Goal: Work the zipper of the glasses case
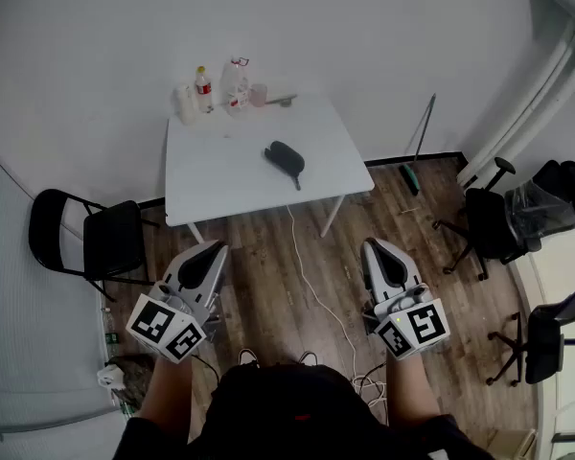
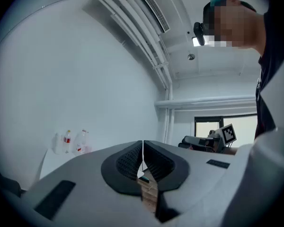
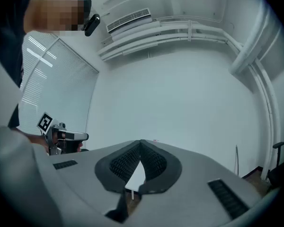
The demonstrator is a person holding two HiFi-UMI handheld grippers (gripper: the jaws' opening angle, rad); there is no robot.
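task status: not started, both grippers clear of the case

the glasses case (image 1: 285,159) lies on the white desk (image 1: 220,175), right of centre, with nothing touching it. its zipper is too small to read as open or closed. the left gripper (image 1: 209,253) and the right gripper (image 1: 377,249) are held level over the wooden floor (image 1: 259,257), well short of the desk, each with its jaws closed together on nothing. judgement: no step is done; approaching, bracing the case and pulling the zipper all remain.
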